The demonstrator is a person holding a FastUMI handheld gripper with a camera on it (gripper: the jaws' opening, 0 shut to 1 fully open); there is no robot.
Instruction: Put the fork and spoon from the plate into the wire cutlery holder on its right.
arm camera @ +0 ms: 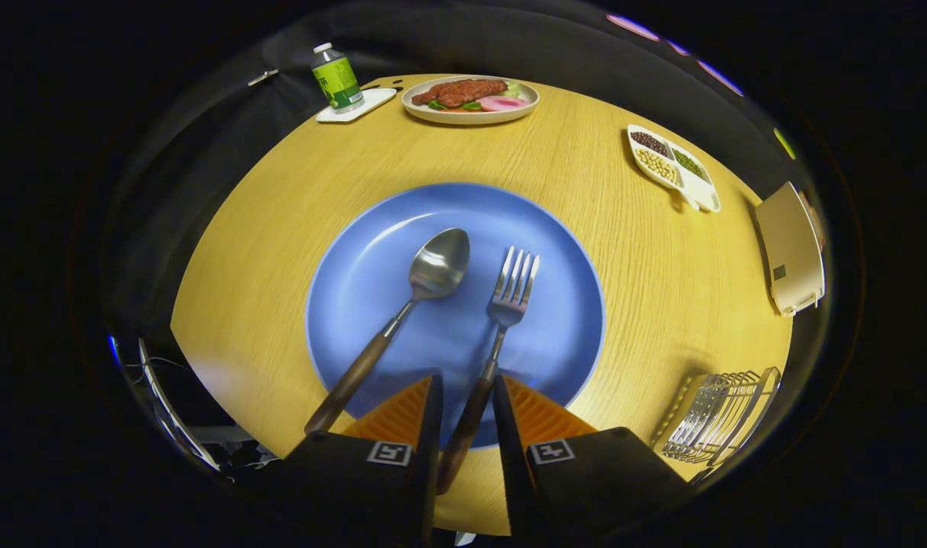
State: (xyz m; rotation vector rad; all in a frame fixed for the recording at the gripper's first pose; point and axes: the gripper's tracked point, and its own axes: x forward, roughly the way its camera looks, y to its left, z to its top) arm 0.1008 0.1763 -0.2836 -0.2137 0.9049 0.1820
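We have the gripper lowered over the near edge of the blue plate, and the fork is the piece lined up for us. Its wooden handle runs straight back between our two fingers, with the tines pointing away toward the far side of the plate and leaning slightly right. The long axis of the fork lies almost along our own line of sight, so we straddle the handle across its width. The fingers sit close on either side of the handle, but we cannot tell whether both are pressing on it or whether a sliver of gap remains.

The spoon lies to the left of the fork on the same plate, its bowl far and its handle angling near and leftward, passing outside our left finger. The two utensils are apart and not touching.

The wire cutlery holder stands on the wooden table to the right of the plate, near us. We judge that the fork must be carried rightward and tipped upright to drop in.
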